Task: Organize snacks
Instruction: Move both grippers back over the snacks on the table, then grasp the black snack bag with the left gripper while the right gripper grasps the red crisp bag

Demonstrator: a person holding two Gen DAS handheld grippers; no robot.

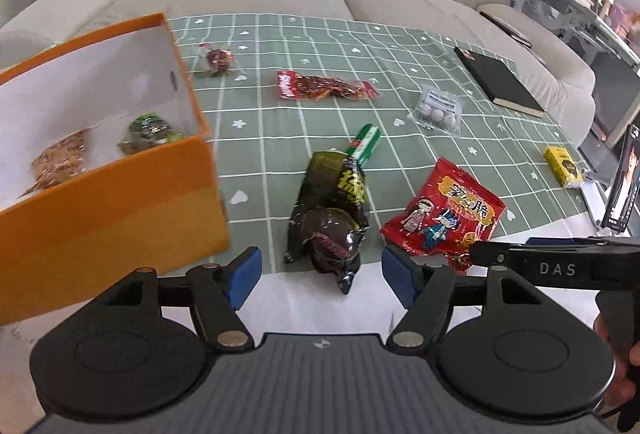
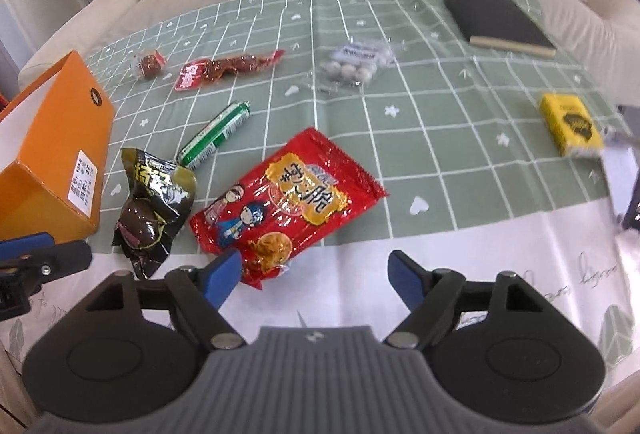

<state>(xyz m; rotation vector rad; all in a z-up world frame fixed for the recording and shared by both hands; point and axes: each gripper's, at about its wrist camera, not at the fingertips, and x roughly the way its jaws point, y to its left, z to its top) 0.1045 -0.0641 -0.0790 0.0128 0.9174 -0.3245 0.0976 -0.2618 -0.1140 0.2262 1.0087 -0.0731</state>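
Orange box [image 1: 100, 218]: to the left of the left gripper's blue pads and just ahead of them, open at the top with a white inside; a green-wrapped snack [image 1: 150, 132] and a clear bag of brown crisps [image 1: 60, 160] lie in it.
Left gripper [image 1: 320, 274]: jaws spread wide, nothing pressed between the pads; it tilts down at the table edge.
Dark snack pouch [image 1: 332, 218]: straight ahead of the left gripper, its near tip lying in the gap between the two pads without touching either; black and olive wrapper with yellow lettering.
Green-and-white sausage stick [image 1: 366, 146]: just beyond the dark pouch, its near end tucked against the pouch's top.
Small red wrapped sweet [image 1: 218, 60]: far ahead and left, near the box's far corner.
Long red spicy strip pack [image 1: 324, 86]: far ahead of the left gripper, lying crosswise.
Red noodle-snack bag [image 2: 288, 202]: ahead and left of the right gripper, its near corner touching or just over the left pad; cartoon figures and a yellow label on it.
Right gripper [image 2: 316, 278]: jaws wide apart, only white cloth between the pads; nothing gripped.
Clear pack of pale round balls [image 2: 358, 68]: well ahead of the right gripper, near centre.
Black notebook [image 2: 500, 20]: far ahead and right, near the sofa edge.
Yellow packet [image 2: 570, 124]: to the right and ahead, near the table's right edge.
Green checked tablecloth [image 2: 440, 138]: under all the loose snacks.
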